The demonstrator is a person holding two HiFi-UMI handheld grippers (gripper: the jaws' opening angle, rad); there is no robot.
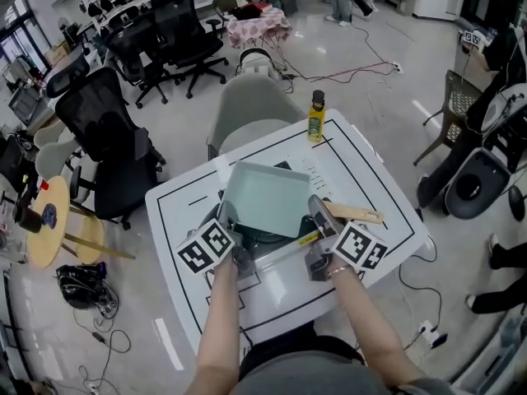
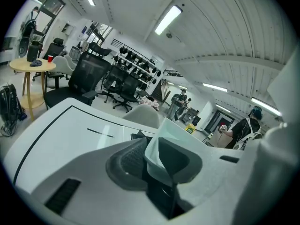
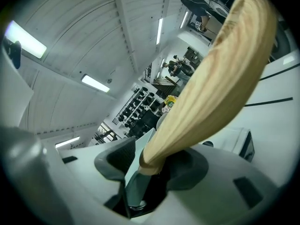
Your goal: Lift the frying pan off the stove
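Frying pan on the stove, mid-table: stiff, likely weighty (smooth walls, so slippery). Left gripper clamped on its rim, right gripper closed round the wooden handle root. Best lifted level, both ends together.

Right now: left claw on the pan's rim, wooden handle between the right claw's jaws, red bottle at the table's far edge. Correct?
No: the bottle is yellow, not red, per the head view. Rest holds: left claw on the rim of the pan, handle between the jaws of the right claw, bottle at the far edge of the table.
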